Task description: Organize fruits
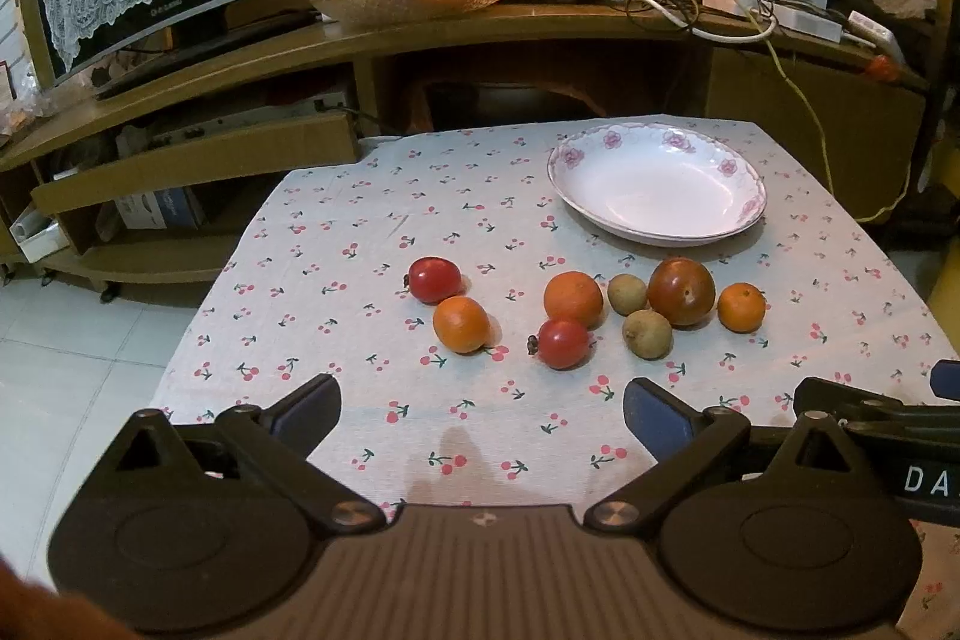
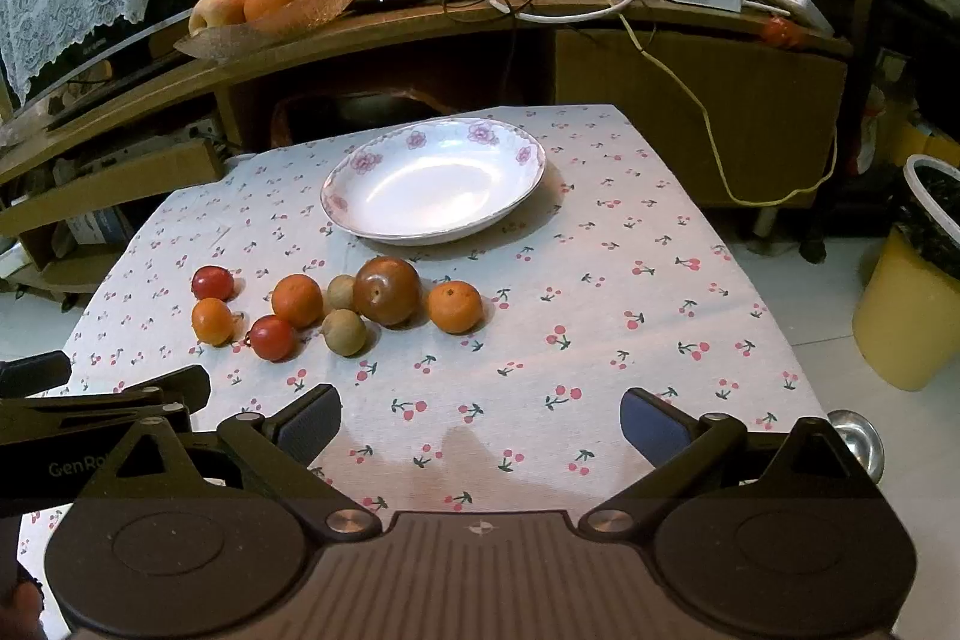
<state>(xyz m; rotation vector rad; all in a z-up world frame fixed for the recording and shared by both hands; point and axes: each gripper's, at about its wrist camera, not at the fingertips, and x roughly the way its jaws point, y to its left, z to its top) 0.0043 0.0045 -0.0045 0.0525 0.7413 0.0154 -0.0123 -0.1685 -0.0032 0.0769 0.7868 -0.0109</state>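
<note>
Both tongs, left [image 1: 482, 409] and right [image 2: 480, 415], hang released and empty over the near bench while eight small fruits lie loose before the empty white floral-rimmed dish [image 2: 384, 220]; start with the outermost round orange tangerine [image 2: 455, 306], straddle it squarely, and squeeze gently.

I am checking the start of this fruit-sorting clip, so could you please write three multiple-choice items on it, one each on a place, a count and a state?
1. Where does the white plate sit relative to the loose fruit?
A. behind it, farther from the cameras
B. in front of it
C. under it

2. How many small orange fruits lie on the tablecloth?
A. one
B. three
C. five

3. What is the state of the left claw and right claw?
A. both shut on fruit
B. one holds the plate
C. both open, holding nothing

Key: 1 A, the plate lies beyond the fruit; 2 B, three oranges show; 3 C, both jaws stand spread over bare cloth.
</note>
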